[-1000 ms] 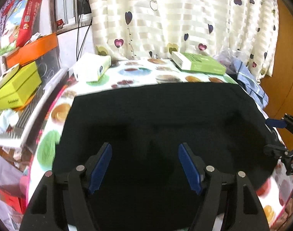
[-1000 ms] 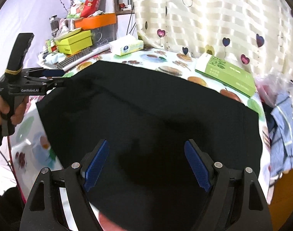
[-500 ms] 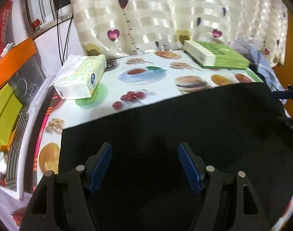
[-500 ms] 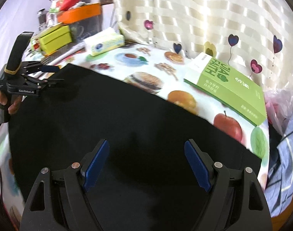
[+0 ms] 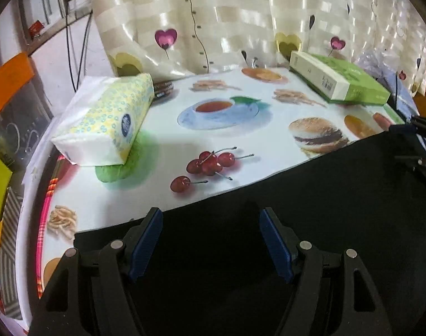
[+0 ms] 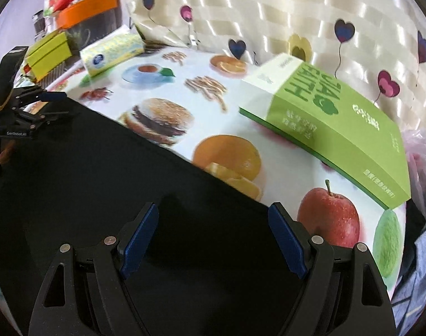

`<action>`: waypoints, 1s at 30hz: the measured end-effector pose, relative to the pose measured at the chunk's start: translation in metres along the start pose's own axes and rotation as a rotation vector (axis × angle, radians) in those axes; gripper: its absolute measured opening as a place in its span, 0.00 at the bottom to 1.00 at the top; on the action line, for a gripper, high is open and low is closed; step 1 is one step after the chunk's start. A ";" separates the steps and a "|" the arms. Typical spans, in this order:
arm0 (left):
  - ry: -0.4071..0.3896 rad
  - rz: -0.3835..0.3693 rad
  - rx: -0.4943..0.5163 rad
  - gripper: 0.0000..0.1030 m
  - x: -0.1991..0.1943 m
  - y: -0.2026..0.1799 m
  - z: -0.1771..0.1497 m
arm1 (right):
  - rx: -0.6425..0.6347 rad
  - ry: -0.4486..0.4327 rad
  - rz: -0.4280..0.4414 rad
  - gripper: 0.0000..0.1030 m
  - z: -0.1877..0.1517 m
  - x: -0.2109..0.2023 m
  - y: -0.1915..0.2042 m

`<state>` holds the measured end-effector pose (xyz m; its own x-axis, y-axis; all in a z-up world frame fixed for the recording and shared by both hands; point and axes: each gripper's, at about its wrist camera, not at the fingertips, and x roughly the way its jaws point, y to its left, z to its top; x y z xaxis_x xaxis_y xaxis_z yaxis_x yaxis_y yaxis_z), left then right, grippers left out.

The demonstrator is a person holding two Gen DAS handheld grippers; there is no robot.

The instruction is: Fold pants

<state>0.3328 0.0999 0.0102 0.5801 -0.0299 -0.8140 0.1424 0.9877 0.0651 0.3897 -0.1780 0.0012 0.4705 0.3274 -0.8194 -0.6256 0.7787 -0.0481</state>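
Left gripper [image 5: 210, 240] and right gripper [image 6: 213, 238] are both held spread wide, nothing pinched, each poised low over the far edge of the black pants [image 5: 310, 224], which are spread flat across the near part of the desk [image 5: 240, 128]. If the jaws are shut short of that edge, only one layer may be caught, or the printed cloth gripped too, and the fold skewed. Compared with a second ago, both grippers have been advanced toward the far hem, so the tissue pack [image 5: 106, 117] and green box [image 6: 338, 128] loom larger.
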 end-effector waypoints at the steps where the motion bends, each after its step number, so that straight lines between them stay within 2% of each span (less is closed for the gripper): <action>1: 0.010 -0.001 0.007 0.72 0.004 -0.001 0.000 | -0.003 0.013 -0.005 0.79 0.000 0.003 -0.001; 7: 0.011 -0.030 0.012 0.73 0.009 0.001 -0.001 | 0.005 0.027 0.019 0.76 0.001 0.006 -0.007; 8: 0.008 -0.030 0.021 0.73 0.009 0.000 -0.002 | 0.001 0.024 0.019 0.65 0.001 0.004 -0.007; 9: 0.007 -0.032 0.024 0.71 0.009 0.000 -0.002 | 0.002 0.017 0.015 0.40 0.002 0.003 -0.007; 10: 0.007 -0.039 0.023 0.67 0.009 0.000 -0.003 | 0.001 0.009 0.016 0.30 0.002 0.000 -0.008; 11: 0.005 -0.045 0.030 0.65 0.008 -0.002 -0.003 | -0.006 0.008 0.030 0.26 0.002 -0.001 -0.007; 13: -0.001 -0.059 0.058 0.45 0.006 -0.008 -0.004 | -0.046 0.005 0.001 0.22 0.001 -0.001 0.002; 14: -0.002 -0.070 0.070 0.38 0.004 -0.012 -0.005 | -0.057 0.003 -0.006 0.19 0.001 -0.002 0.005; 16: -0.002 -0.090 0.093 0.10 0.002 -0.022 -0.006 | -0.060 -0.001 -0.018 0.18 0.002 -0.002 0.008; 17: -0.005 -0.080 0.114 0.05 0.001 -0.028 -0.007 | -0.066 -0.004 -0.029 0.17 0.002 -0.002 0.010; 19: -0.013 -0.028 0.148 0.04 0.000 -0.039 -0.008 | -0.074 -0.015 -0.046 0.17 0.002 -0.006 0.012; 22: -0.031 -0.011 0.126 0.04 -0.005 -0.038 -0.007 | -0.082 -0.063 -0.059 0.16 0.001 -0.024 0.018; 23: -0.047 -0.007 0.118 0.04 -0.010 -0.037 -0.007 | -0.084 -0.083 -0.062 0.16 0.001 -0.033 0.020; 24: -0.068 0.000 0.111 0.04 -0.017 -0.036 -0.007 | -0.087 -0.105 -0.067 0.06 -0.001 -0.043 0.022; 30: -0.210 0.011 0.074 0.04 -0.078 -0.038 -0.017 | -0.103 -0.233 -0.101 0.05 -0.019 -0.101 0.048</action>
<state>0.2682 0.0673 0.0613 0.7350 -0.0583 -0.6756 0.1893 0.9743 0.1219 0.3000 -0.1838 0.0708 0.6568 0.3744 -0.6545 -0.6226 0.7590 -0.1906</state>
